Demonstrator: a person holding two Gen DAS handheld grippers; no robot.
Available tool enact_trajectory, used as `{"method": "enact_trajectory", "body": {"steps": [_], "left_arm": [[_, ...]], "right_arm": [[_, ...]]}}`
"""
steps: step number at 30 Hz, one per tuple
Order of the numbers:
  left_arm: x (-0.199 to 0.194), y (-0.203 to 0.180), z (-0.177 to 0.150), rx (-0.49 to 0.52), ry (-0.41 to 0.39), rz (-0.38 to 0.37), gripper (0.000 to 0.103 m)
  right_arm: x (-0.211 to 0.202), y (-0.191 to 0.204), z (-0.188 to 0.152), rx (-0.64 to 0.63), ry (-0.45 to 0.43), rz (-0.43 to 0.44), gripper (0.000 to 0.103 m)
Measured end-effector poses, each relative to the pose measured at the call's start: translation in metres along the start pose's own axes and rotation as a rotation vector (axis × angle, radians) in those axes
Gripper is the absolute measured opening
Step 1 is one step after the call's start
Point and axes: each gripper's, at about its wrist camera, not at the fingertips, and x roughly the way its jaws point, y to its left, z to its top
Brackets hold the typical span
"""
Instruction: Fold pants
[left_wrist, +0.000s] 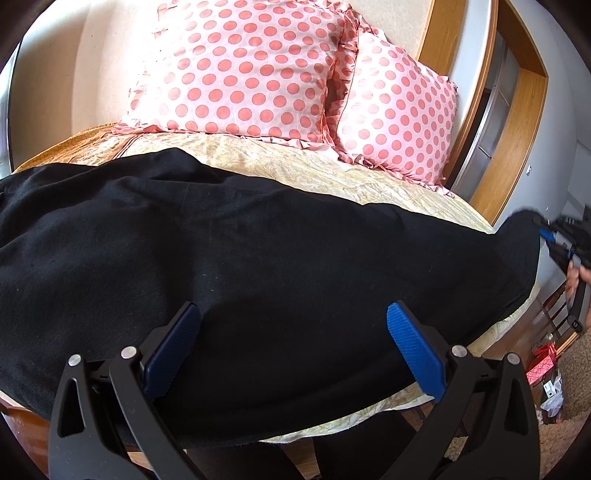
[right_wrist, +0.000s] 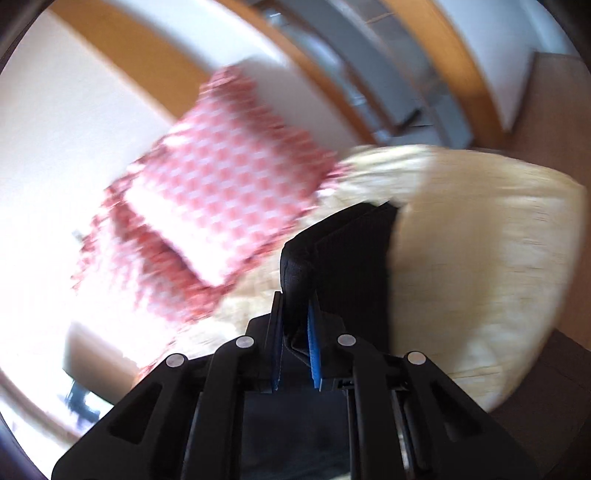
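Black pants (left_wrist: 240, 251) lie spread across the near side of the bed. My left gripper (left_wrist: 295, 314) is open just above the pants near the bed's front edge, holding nothing. My right gripper (left_wrist: 546, 236) is at the pants' far right end, off the bed's right side. In the blurred right wrist view the right gripper (right_wrist: 295, 314) is shut on a bunched edge of the pants (right_wrist: 340, 243), lifted over the bed.
The bed has a pale yellow patterned cover (left_wrist: 295, 162). Two pink polka-dot pillows (left_wrist: 251, 66) lean on the headboard. A wooden frame and door (left_wrist: 502, 110) stand at right. Bags and clutter (left_wrist: 546, 373) lie on the floor at right.
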Motion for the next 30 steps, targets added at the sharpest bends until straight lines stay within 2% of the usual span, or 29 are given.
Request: {"method": "enact_trajectory", "body": {"steps": [4, 8, 14, 17, 22, 25, 28, 30], "left_arm": [[-0.009, 0.001, -0.002, -0.002, -0.018, 0.008, 0.101], [-0.018, 0.006, -0.004, -0.011, -0.036, 0.036, 0.101], [-0.029, 0.016, -0.001, -0.034, -0.057, 0.075, 0.101], [-0.035, 0.02, -0.001, -0.041, -0.07, 0.094, 0.101], [-0.043, 0.031, -0.002, -0.067, -0.086, 0.126, 0.101], [-0.05, 0.04, -0.002, -0.1, -0.108, 0.143, 0.101], [-0.056, 0.048, 0.0, -0.126, -0.121, 0.17, 0.101], [-0.06, 0.053, 0.0, -0.137, -0.131, 0.186, 0.101]], "right_arm": [[0.04, 0.078, -0.023, -0.139, 0.129, 0.175, 0.013], [0.074, 0.124, -0.057, -0.199, 0.276, 0.295, 0.013], [0.124, 0.166, -0.13, -0.266, 0.524, 0.372, 0.013], [0.138, 0.181, -0.161, -0.278, 0.612, 0.411, 0.013], [0.151, 0.215, -0.173, -0.284, 0.669, 0.491, 0.013], [0.143, 0.239, -0.191, -0.336, 0.716, 0.562, 0.013], [0.143, 0.252, -0.235, -0.465, 0.812, 0.507, 0.013], [0.145, 0.245, -0.254, -0.472, 0.858, 0.494, 0.013]]}}
